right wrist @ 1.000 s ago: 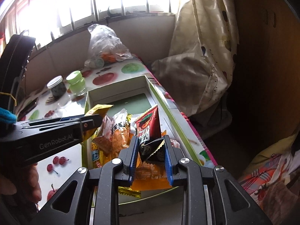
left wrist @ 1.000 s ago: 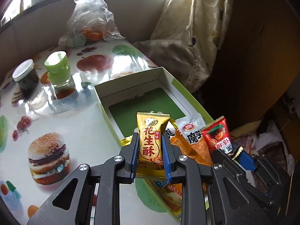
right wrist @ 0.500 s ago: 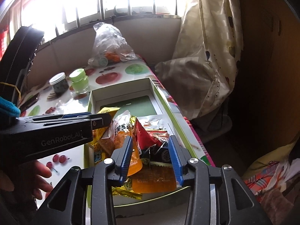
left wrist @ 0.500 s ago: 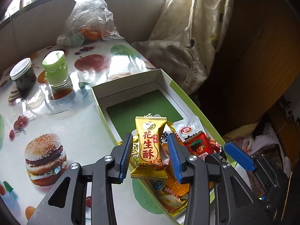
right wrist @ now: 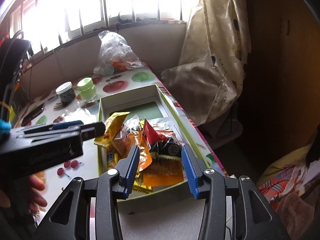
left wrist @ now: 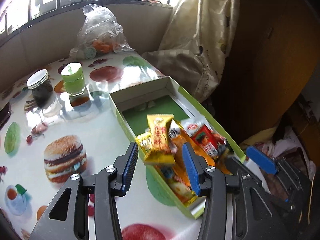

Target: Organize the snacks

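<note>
A green cardboard box point(left wrist: 202, 110) lies along the table's right edge, its near half heaped with snack packets. My left gripper point(left wrist: 160, 169) hovers over the box's near left wall, jaws opening. A yellow packet point(left wrist: 160, 140) leans blurred on the heap just beyond the pads, touching neither. My right gripper point(right wrist: 161, 169) stands over the box's point(right wrist: 176, 112) near end, jaws also opening. A red and black packet point(right wrist: 160, 140) lies loose on the pile ahead of it. The yellow packet point(right wrist: 115, 126) and the left gripper point(right wrist: 60, 136) show at left in the right wrist view.
A dark jar with a white lid point(left wrist: 41, 88), a green jar point(left wrist: 73, 80) and a clear plastic bag point(left wrist: 100, 36) stand at the table's far end. A curtain point(left wrist: 200, 40) hangs past the right edge. A person's hand point(right wrist: 36, 192) holds the left gripper.
Both grippers opened and let go of their packets. The yellow packet tipped onto the heap, the red one dropped into the box. Both grippers drew back and up slightly.
</note>
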Available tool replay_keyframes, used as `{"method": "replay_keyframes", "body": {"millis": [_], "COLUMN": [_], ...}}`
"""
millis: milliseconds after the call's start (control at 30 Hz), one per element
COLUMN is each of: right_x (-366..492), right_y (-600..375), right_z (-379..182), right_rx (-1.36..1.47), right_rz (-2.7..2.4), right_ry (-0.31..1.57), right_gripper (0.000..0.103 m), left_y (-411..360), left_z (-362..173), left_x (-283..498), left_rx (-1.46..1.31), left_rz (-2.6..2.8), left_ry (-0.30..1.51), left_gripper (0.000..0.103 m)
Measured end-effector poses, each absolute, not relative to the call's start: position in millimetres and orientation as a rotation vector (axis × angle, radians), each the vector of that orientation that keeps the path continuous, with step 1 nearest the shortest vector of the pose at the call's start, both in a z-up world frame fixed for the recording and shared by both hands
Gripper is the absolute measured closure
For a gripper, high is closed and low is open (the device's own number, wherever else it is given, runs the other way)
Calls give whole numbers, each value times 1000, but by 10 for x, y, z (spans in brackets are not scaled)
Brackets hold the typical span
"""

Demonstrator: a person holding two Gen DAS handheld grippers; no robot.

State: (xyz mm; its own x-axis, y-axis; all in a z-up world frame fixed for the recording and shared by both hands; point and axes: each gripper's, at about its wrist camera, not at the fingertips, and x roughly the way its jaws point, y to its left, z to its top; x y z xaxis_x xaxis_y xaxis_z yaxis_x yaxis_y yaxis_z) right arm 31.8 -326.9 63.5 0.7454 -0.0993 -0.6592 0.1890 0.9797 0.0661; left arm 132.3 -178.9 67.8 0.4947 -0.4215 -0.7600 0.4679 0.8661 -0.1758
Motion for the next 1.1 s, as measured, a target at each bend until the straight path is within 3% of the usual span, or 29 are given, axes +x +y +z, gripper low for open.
{"method": "replay_keyframes", "body": {"millis": [567, 1100], "right_x": [-196, -262], "right_y": [-3142, -3072], "right_z": [320, 17], "right_rx": [181, 127], "right_rz": [-173, -244], "right_ry": [799, 851], "right_gripper": [57, 50], "left_y": [-1478, -1552], "left_z": [278, 40], "left_x": [571, 368], "left_rx": [165, 206], "left_rz": [-473, -432], "left_ry": [947, 958], "left_gripper": [56, 56]}}
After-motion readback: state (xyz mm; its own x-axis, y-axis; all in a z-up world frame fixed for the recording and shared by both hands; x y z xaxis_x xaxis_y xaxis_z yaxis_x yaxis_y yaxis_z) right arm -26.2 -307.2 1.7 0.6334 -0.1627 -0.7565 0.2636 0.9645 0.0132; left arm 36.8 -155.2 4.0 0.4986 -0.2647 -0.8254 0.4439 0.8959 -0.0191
